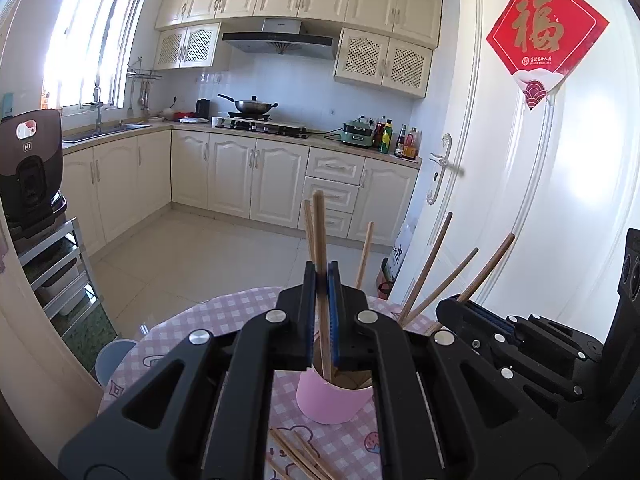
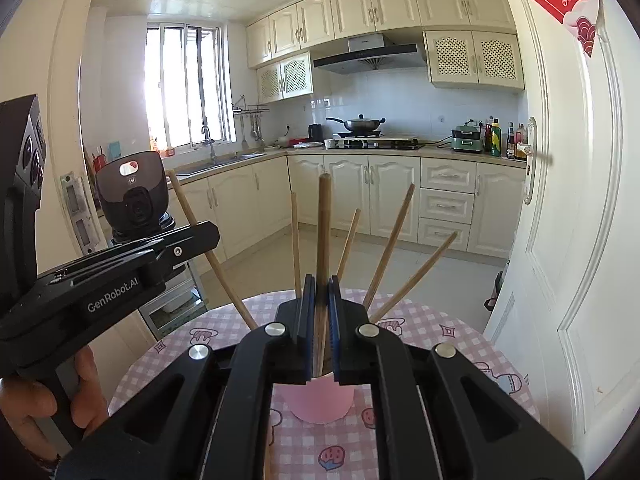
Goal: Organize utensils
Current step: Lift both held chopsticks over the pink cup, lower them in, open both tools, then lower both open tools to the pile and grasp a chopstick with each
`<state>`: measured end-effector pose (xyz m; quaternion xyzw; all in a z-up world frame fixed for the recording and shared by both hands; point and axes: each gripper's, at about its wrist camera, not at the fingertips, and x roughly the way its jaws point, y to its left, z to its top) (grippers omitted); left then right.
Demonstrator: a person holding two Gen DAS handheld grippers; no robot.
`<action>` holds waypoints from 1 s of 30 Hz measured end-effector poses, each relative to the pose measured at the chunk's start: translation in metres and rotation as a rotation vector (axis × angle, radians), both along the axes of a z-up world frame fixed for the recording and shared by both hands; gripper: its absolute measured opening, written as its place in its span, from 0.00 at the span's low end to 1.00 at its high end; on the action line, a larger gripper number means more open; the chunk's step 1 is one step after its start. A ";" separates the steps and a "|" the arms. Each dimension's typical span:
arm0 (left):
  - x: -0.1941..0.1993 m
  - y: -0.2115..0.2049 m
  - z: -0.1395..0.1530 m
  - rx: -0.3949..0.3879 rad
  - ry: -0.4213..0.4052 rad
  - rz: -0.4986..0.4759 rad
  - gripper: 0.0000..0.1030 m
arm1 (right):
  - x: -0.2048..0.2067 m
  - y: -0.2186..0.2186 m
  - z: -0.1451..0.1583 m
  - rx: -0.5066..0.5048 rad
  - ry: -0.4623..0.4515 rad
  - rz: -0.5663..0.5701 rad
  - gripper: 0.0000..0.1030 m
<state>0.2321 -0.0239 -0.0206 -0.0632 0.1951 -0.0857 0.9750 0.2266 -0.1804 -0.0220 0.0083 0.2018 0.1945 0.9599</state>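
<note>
Your left tongs (image 1: 323, 276) are clamped on one wooden chopstick (image 1: 319, 232), held nearly upright, its lower end reaching down into the pink cup (image 1: 332, 404). Your right tongs (image 2: 320, 284) are likewise clamped on a single darker chopstick (image 2: 324, 220), upright, directly over the same cup (image 2: 320, 404).

The cup stands on the round worktop (image 2: 440, 332), which carries a pink checked cloth with cartoon prints. It already holds several other chopsticks (image 2: 390, 244) that fan outward to the right and far side; one more (image 2: 208, 248) leans left, behind the left tool body as the right wrist view shows it.

Loose chopsticks (image 1: 296, 456) lie flat on the cloth on the near side of the cup, in the left wrist view.

In the left wrist view the right tool sits just right of the cup. In the right wrist view your left hand (image 2: 48, 400) grips the handle of the left tool at lower left.

Background: kitchen cabinets, hob with wok (image 1: 254, 106), white door (image 1: 520, 160) at right.
</note>
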 end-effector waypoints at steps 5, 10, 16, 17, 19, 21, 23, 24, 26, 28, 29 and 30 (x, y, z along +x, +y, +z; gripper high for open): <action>-0.002 -0.002 -0.006 0.017 0.022 -0.016 0.06 | -0.001 0.001 -0.007 0.001 0.003 -0.009 0.05; -0.005 -0.001 -0.010 0.022 0.041 -0.021 0.07 | -0.003 -0.001 -0.007 0.013 0.013 -0.011 0.05; -0.017 0.000 -0.010 0.045 0.026 0.010 0.45 | -0.007 -0.006 -0.010 0.034 0.028 -0.014 0.06; -0.022 0.001 -0.009 0.050 -0.001 0.035 0.56 | -0.008 -0.007 -0.010 0.038 0.031 -0.015 0.06; -0.030 0.002 -0.007 0.064 -0.033 0.058 0.56 | -0.011 -0.008 -0.011 0.043 0.034 -0.014 0.06; -0.034 0.003 -0.005 0.070 -0.032 0.053 0.56 | -0.014 -0.010 -0.011 0.051 0.032 -0.014 0.09; -0.038 0.005 -0.003 0.067 -0.037 0.064 0.57 | -0.018 -0.010 -0.010 0.057 0.032 -0.015 0.11; -0.040 0.005 -0.001 0.066 -0.040 0.065 0.59 | -0.020 -0.010 -0.010 0.059 0.030 -0.014 0.12; -0.045 0.005 0.001 0.076 -0.048 0.072 0.67 | -0.025 -0.009 -0.010 0.060 0.027 -0.007 0.15; -0.051 0.005 0.001 0.090 -0.062 0.081 0.70 | -0.030 -0.008 -0.009 0.062 0.019 -0.005 0.17; -0.054 0.005 0.001 0.100 -0.066 0.084 0.72 | -0.033 -0.008 -0.009 0.064 0.018 -0.002 0.19; -0.057 0.006 0.000 0.108 -0.069 0.087 0.72 | -0.036 -0.008 -0.008 0.068 0.017 -0.001 0.22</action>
